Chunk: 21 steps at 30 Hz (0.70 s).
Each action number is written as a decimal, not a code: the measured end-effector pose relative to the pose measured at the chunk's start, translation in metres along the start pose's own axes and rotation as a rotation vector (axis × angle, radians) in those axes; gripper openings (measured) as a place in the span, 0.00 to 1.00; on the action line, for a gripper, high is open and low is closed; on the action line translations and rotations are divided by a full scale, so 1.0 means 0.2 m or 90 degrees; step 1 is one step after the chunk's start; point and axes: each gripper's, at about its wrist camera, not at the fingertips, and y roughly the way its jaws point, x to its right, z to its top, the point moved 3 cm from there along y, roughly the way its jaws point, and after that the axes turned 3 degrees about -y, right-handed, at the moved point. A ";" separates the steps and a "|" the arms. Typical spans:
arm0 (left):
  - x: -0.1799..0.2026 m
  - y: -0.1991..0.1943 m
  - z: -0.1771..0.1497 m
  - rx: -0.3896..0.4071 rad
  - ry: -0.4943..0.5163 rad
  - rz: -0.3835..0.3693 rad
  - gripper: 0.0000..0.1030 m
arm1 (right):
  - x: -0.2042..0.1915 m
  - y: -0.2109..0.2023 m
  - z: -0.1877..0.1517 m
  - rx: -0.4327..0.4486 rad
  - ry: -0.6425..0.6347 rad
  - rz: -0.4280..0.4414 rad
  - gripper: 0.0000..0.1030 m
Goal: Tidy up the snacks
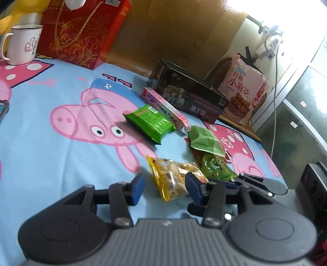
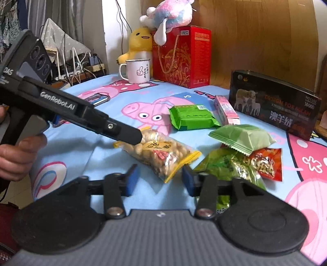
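Peanuts in a clear yellow-edged bag lie nearest, between the released fingers of the right tool; the left tool is released too, at the bag's other end. Beyond lie green packets, a pink carton, a black box, an enamel mug and a red gift box on the cartoon-pig bedsheet.

A blue cartoon-pig bedsheet covers the surface, backed by a wooden headboard. Grey curtains hang on the left above tangled cables. Bright light washes over a power strip on the wall.
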 end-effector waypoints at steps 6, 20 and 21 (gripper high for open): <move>0.03 0.07 -0.01 -0.027 0.004 -0.019 0.31 | 0.00 0.03 0.01 -0.007 -0.014 0.014 0.53; 0.23 0.05 0.27 0.044 0.089 -0.033 0.30 | 0.12 -0.05 0.19 0.102 -0.024 -0.071 0.35; 0.27 0.07 0.31 0.054 0.106 -0.033 0.30 | 0.15 -0.05 0.22 0.112 -0.025 -0.083 0.35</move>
